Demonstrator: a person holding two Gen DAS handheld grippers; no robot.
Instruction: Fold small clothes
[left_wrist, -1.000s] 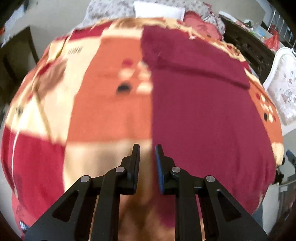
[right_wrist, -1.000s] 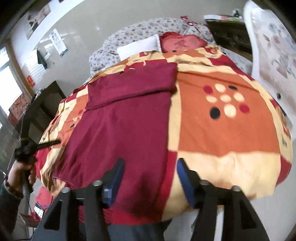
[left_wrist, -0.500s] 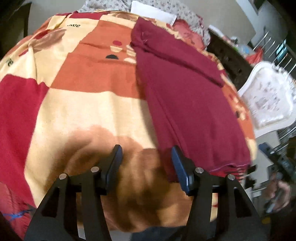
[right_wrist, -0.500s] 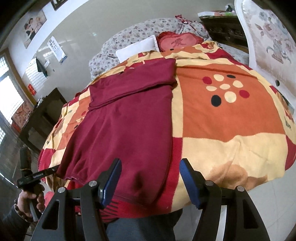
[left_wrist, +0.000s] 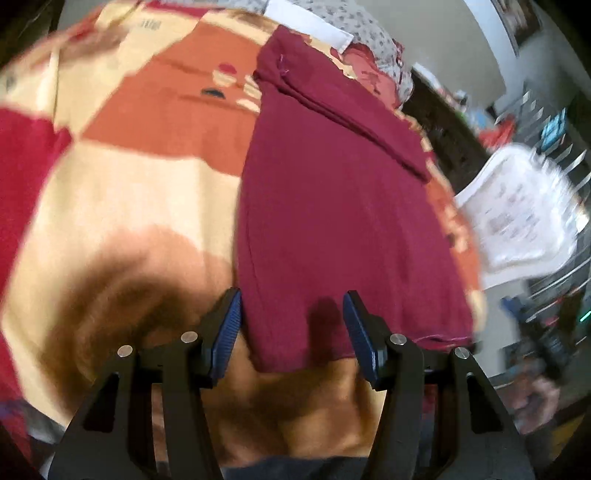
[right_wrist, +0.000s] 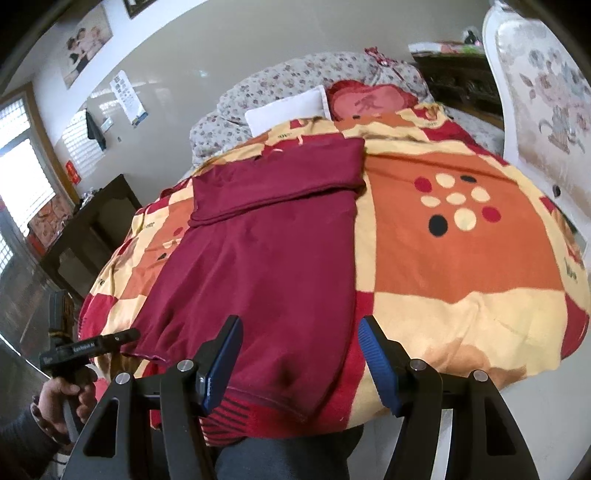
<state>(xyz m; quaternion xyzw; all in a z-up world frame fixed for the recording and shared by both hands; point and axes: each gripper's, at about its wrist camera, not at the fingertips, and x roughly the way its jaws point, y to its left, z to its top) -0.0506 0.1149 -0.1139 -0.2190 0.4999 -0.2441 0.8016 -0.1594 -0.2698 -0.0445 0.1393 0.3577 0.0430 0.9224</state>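
Garment (left_wrist: 343, 206) in maroon lies flat on quilt (left_wrist: 122, 206); its near hem sits between left gripper's (left_wrist: 291, 325) released, spread jaws.

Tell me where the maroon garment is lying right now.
The maroon garment lies flat on the patchwork blanket, left of centre in the right wrist view, its hem at the near edge.

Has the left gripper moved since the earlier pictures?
Yes. The left gripper has moved toward the near corner of the maroon garment, and its jaws have just been opening, nothing between them.
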